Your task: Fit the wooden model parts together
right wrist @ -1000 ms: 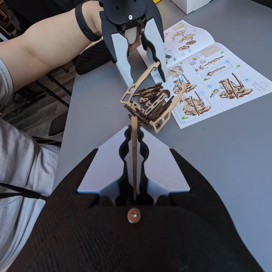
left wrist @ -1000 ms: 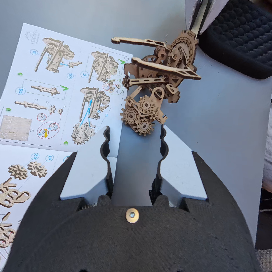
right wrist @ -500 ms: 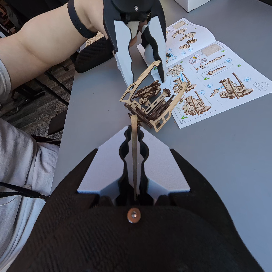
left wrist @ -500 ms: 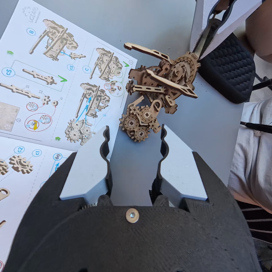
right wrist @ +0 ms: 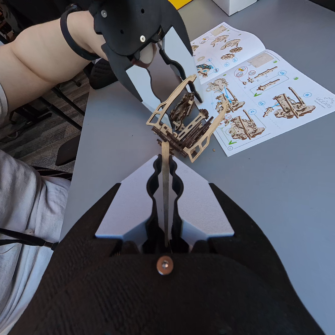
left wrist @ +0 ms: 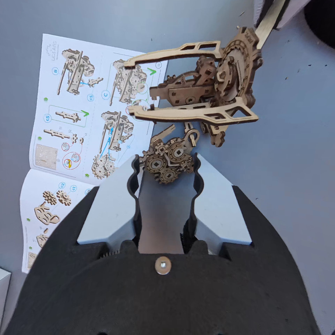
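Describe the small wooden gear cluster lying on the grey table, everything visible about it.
The small wooden gear cluster is a flat, pale laser-cut plywood piece: three toothed gears with square centre holes, smaller gears between them, a ring-shaped loop and a thin tab projecting from its far edge. It lies flat on the grey table, beside the open instruction booklet, below the larger wooden model frame held by the right gripper. The open left gripper straddles it; contact cannot be told.

Between the spread fingers of the left gripper (left wrist: 165, 163) only the gear cluster (left wrist: 167, 163) lies; bare grey table (left wrist: 272, 181) runs to its right. The instruction sheet (left wrist: 76, 117) lies to its left, and the wooden frame (left wrist: 203, 90) hangs just ahead.
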A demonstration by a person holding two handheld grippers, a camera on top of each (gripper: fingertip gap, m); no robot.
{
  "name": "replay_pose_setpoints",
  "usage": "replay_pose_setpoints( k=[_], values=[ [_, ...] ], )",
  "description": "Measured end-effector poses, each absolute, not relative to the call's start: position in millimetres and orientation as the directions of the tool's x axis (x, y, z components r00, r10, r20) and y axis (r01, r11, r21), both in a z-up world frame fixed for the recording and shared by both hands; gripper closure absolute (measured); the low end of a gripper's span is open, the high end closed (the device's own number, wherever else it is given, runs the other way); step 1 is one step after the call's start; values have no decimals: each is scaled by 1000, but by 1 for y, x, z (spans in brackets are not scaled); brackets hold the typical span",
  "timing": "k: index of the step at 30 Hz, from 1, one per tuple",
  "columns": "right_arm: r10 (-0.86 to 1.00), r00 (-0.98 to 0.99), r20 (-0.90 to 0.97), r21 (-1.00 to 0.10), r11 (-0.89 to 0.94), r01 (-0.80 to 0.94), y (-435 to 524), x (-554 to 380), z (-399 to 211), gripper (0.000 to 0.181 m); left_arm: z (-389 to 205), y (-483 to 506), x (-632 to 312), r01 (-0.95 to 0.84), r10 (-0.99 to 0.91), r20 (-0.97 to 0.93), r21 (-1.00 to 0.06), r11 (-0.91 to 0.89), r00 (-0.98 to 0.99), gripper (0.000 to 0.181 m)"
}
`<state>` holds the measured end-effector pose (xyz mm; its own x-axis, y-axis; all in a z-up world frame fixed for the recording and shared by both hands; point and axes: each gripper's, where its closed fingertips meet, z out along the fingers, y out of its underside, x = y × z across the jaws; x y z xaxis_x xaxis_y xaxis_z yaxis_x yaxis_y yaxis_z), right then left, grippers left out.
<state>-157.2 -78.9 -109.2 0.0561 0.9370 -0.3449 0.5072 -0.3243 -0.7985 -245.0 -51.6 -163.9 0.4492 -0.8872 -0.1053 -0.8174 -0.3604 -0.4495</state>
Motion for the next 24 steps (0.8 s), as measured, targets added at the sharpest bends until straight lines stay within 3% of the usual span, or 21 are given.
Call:
replay_pose_setpoints(
  k=[6, 12, 24],
  values=[
    [938, 62, -342, -797, -324, 510, -78, -154, -109, 176, -158, -48, -243, -875, -888, -308, -449, -181, 342, 122],
    [937, 92, -338, -794, -336, 506, -70, -150, -109, 176, -148, -39, -240, -937, -812, -561, -345, 55, 159, 122],
    [938, 108, -328, -787, -335, 518, -62, -146, -117, 176, -140, -50, -219, -887, -663, -742, -234, 398, -101, 122]
  ],
)
